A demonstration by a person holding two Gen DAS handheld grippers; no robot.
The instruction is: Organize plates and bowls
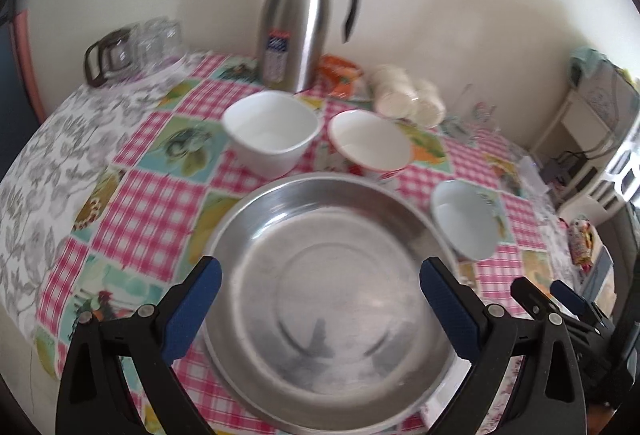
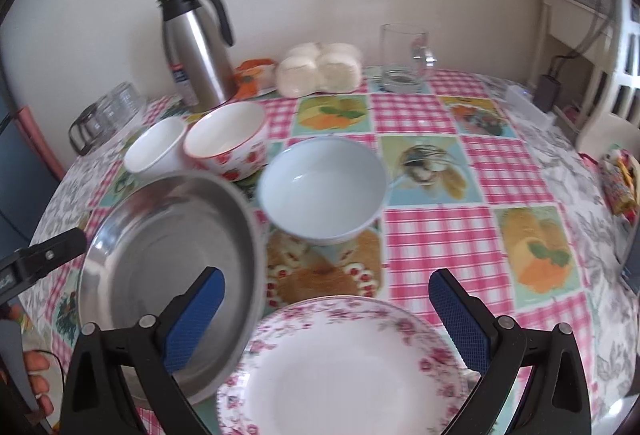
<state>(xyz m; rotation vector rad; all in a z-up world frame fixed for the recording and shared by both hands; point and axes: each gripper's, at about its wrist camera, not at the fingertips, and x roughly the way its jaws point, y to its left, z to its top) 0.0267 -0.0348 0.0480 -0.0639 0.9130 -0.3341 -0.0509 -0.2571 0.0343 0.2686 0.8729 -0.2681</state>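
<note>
Both the left gripper (image 1: 320, 299) and right gripper (image 2: 326, 311) gape wide, holding nothing. The round steel dish (image 2: 168, 267) overlaps the floral-rimmed white plate (image 2: 344, 367); pale blue bowl (image 2: 322, 191) just beyond. Stacking seems next: grab a rim.

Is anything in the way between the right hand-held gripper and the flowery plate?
Nothing visible. The open right hand-held gripper hovers right over the flowery plate; the steel dish sits just beside it, left in this view.

Soft even daylight, mild motion blur, glare on steel plate (image 1: 328, 299), fisheye-curved dark corners.
</note>
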